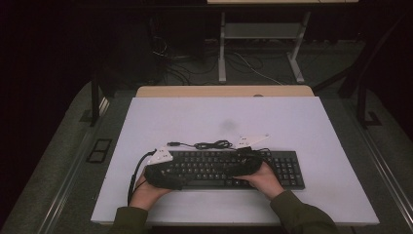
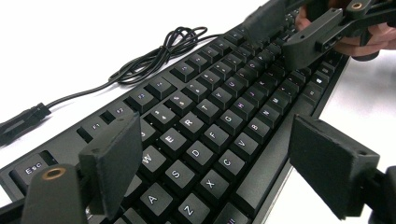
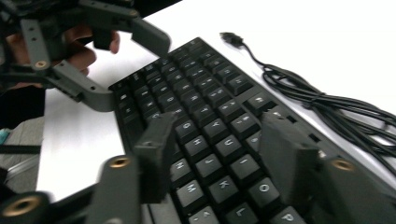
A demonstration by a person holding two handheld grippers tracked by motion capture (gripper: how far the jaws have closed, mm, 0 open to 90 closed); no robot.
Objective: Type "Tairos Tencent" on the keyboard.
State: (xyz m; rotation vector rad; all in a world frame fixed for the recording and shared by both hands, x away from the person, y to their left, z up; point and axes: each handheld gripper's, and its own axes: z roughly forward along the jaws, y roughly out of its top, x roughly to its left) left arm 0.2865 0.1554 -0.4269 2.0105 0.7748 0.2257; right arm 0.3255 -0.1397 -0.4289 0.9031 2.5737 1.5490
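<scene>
A black keyboard (image 1: 287, 168) lies across the near half of the white table (image 1: 219, 117), its black cable (image 1: 212, 145) bundled just behind it. My left gripper (image 1: 170, 174) hovers over the keyboard's left end, open. Its pads (image 2: 114, 163) stand wide apart, one by the function row and the other past the front edge, above the letter keys (image 2: 205, 135). Over the middle keys my right gripper (image 1: 241, 163) is also open, its pads (image 3: 287, 158) held just above the keys (image 3: 210, 135). Each gripper view shows the other gripper (image 2: 317, 32) (image 3: 88, 56) farther along the keyboard.
The cable's plug (image 2: 21, 122) lies loose on the table behind the keyboard's left corner. A wooden desk edge (image 1: 224, 91) borders the table at the back. Beyond it stand a white frame (image 1: 221, 48) and floor cables (image 1: 180, 68). The far half of the table is bare.
</scene>
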